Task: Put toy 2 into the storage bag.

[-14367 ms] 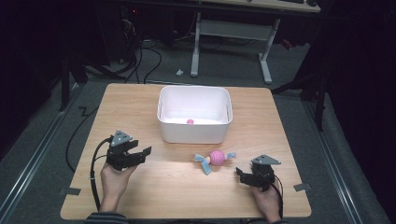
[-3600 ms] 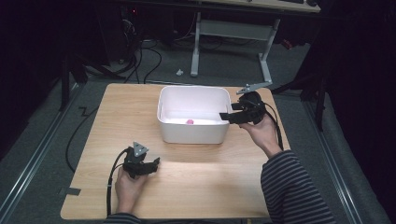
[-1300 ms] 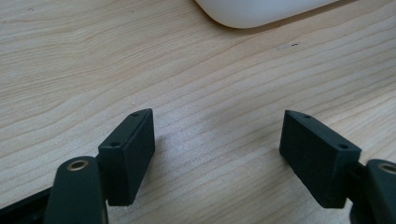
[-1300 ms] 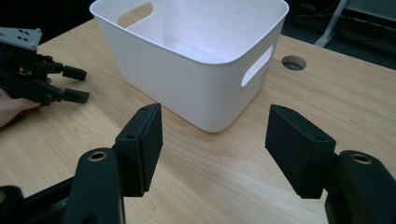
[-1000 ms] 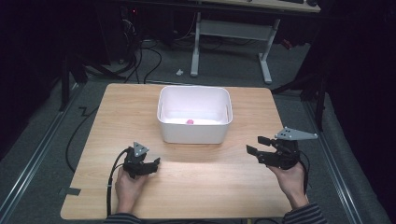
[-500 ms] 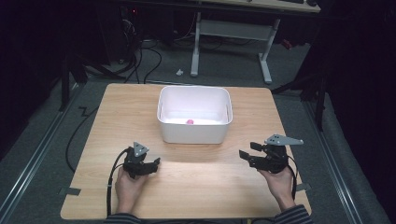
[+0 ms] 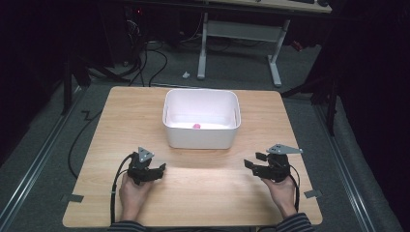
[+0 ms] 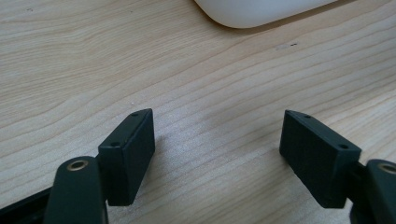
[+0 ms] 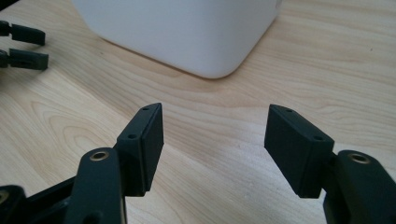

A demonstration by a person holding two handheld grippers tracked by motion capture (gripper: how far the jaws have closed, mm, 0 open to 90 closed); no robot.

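A white bin (image 7: 201,137) stands at the middle back of the wooden table (image 7: 208,193). A small pink thing (image 7: 197,126) lies inside it near the front wall. My left gripper (image 7: 160,168) rests low on the table front left of the bin, held in a hand, its jaws open and nothing between them. In the left gripper view, the left gripper (image 8: 217,135) stands wide over bare wood, with the bin's corner (image 8: 261,9) ahead. My right gripper (image 7: 253,162) is front right of the bin and open. In the right gripper view, the right gripper (image 9: 215,126) faces the bin (image 9: 187,28).
The left gripper's jaws (image 9: 23,46) show far off at the top left of the right gripper view. Cables trail from both grippers toward the table's front. Desk legs (image 7: 275,63) and floor cables lie beyond the far edge.
The right gripper has come down and a little to the left, toward the table's front. The left gripper and the bin have not moved.
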